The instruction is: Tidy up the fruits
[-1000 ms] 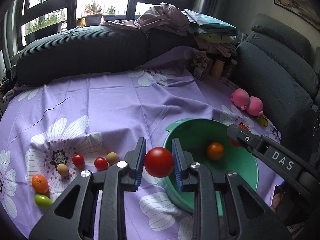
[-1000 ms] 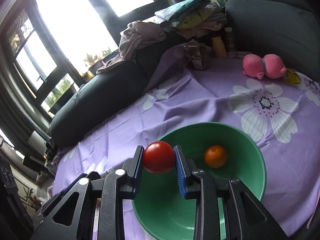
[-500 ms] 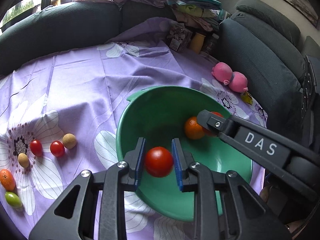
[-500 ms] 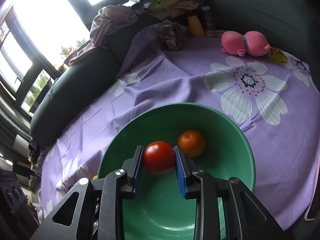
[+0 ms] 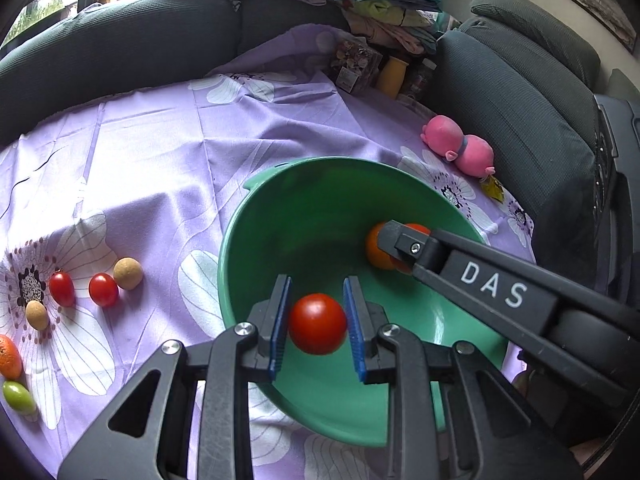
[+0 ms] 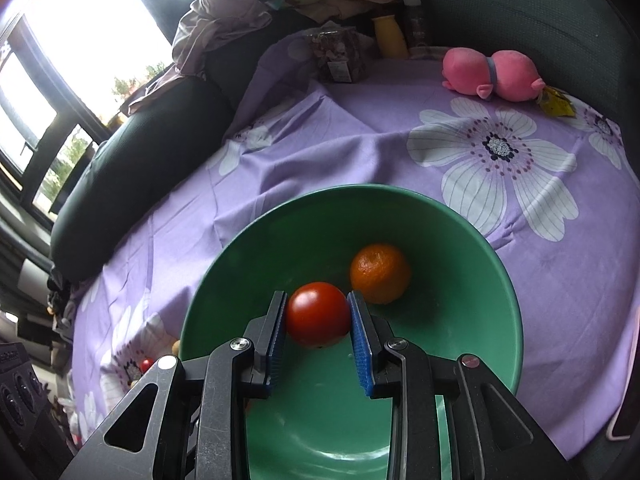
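While each hand-held gripper [image 5: 317,326] [image 6: 319,317] pinches a round tomato [image 5: 317,323] [image 6: 318,314], neither shows a long axis.

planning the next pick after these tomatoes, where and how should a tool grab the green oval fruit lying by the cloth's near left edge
Grip the green oval fruit across its narrow middle, coming from above. It lies flat on the purple cloth with its long axis slanting, so pads close best on the two long sides. The small orange fruit sits close at one end, so keep the fingers off that end.
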A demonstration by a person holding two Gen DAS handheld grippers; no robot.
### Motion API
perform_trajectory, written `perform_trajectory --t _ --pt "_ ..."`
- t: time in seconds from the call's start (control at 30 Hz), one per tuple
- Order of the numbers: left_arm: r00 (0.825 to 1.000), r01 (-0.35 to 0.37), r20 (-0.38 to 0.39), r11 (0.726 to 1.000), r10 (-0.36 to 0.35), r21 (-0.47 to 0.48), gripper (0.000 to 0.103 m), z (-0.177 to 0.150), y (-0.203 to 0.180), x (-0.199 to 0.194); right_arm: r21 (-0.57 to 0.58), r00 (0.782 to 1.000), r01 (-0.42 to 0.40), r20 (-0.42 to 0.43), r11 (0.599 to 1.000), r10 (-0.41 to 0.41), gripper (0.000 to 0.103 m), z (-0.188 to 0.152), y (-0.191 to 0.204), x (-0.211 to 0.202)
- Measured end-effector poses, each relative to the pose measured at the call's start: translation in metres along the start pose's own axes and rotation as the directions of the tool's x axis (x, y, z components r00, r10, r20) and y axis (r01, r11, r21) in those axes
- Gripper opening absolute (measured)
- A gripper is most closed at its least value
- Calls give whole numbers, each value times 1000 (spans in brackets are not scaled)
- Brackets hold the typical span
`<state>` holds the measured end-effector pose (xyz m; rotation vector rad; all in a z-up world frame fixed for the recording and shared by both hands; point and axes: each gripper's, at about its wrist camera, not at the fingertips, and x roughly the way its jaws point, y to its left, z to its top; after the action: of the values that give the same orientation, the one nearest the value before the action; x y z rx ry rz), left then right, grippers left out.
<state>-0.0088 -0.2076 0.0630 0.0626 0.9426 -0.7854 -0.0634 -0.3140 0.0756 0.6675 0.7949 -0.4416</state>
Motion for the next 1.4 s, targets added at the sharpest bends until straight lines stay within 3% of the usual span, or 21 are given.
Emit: perform_trajectory --t 0.43,0.5,0.57,0.67,0.73,0.9,1.03,1.13,1.3,1.4 --pt "1000 9 -3 1000 -9 -6 27 0 -1 2 2 999 33 -19 999 -33 32 0 -2 4" --pt "1000 19 4 1000 -19 -12 33 0 -1 1 2 999 39 -19 999 -39 32 0 -3 4" --pt "999 36 15 999 -35 -21 50 0 0 -3 5 999 44 -13 999 -43 32 1 -3 3" --pt "997 75 22 996 -74 -46 56 1 4 -10 6 999 43 8 999 -43 38 1 -4 0" --pt "997 67 38 997 -65 -50 58 2 6 -17 -3 999 37 30 999 -36 45 1 -2 -4" --pt "995 43 93 997 -37 -66 61 2 18 -44 -33 997 5 75 999 -3 47 1 8 -11" --pt "989 13 145 991 7 -136 67 1 43 -69 -69 994 -27 108 997 35 48 1 19 -14" --pt "980 -53 175 977 90 -206 70 -2 67 -90 -102 992 -48 112 994 59 48 1 26 -12" --pt "952 -174 183 926 245 -336 75 -27 113 -116 -128 990 -74 109 989 88 48 -1 39 -8" --pt "931 -234 151 861 332 -451 75 -39 146 -120 -150 988 -92 108 984 109 48 -4 48 -7"
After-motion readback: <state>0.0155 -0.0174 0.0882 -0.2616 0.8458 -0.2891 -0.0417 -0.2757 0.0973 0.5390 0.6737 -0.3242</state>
